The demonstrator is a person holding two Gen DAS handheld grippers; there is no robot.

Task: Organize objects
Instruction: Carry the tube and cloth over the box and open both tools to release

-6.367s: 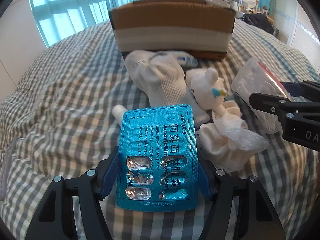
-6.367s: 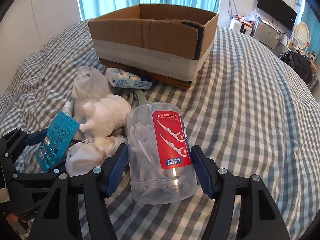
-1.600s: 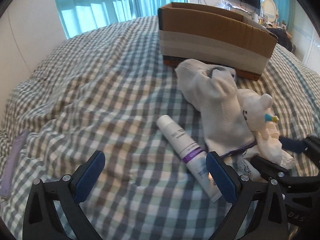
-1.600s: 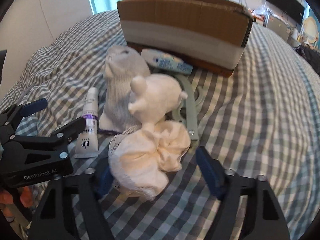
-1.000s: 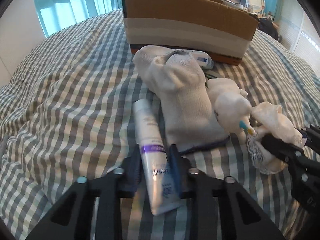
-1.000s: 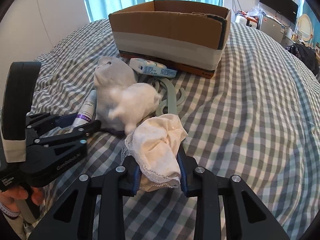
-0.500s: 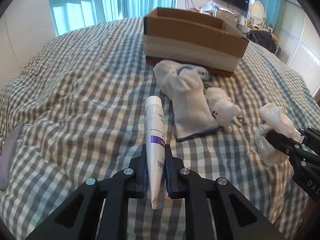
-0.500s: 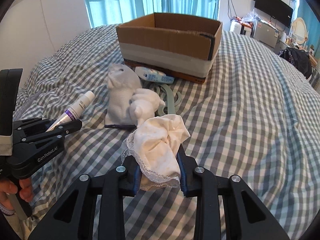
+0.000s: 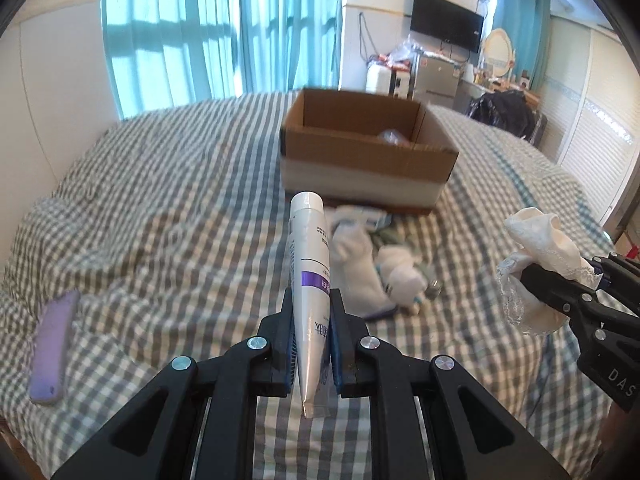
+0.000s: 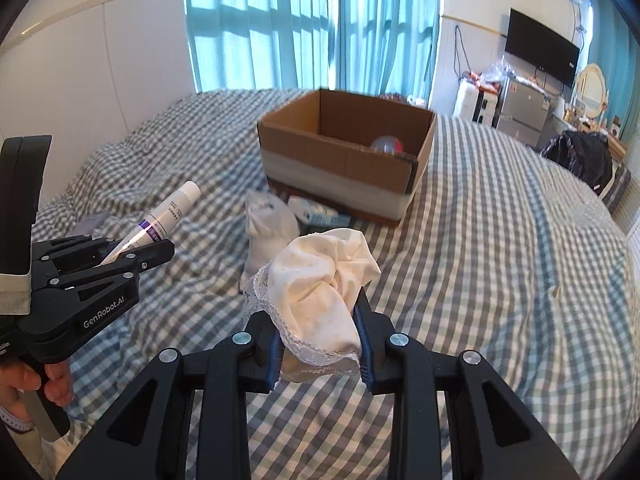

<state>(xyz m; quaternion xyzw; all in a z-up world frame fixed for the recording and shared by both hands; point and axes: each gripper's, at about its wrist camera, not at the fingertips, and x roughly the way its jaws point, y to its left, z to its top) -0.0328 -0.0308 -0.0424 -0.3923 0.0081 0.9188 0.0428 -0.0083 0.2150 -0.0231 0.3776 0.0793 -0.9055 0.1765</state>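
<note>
**Transfer to box: two items held above the bed**

The left gripper [image 9: 311, 334] has its jaws closed on a white tube [image 9: 309, 280] with a purple band, clamped near the crimped end, with the capped end pointing forward and up. The right gripper [image 10: 318, 338] has its jaws closed on a bunched cream cloth [image 10: 320, 300] with a lace edge. Both items are clear of the checked bed [image 10: 500, 260]. The open cardboard box [image 10: 344, 160] stands ahead on the bed, apart from both grippers, with a clear container [image 10: 386, 145] already inside.

Remaining on the bed, just before the box: a white sock [image 9: 356, 256], a small white plush toy [image 9: 400, 276] and a small packet [image 10: 320, 213].

Probable faults from this state:

- Tube slip. The grip sits near the flat end, so most of the tube's length projects ahead; a quick swing could pivot it out of the jaws.
- Cloth snag. Loose lace hangs below the jaws and could catch the box rim on entry.
- Gripper contact. Both paths converge on one opening; simultaneous entry risks collision.
- Early release. Either item could land short, among the items before the box.
</note>
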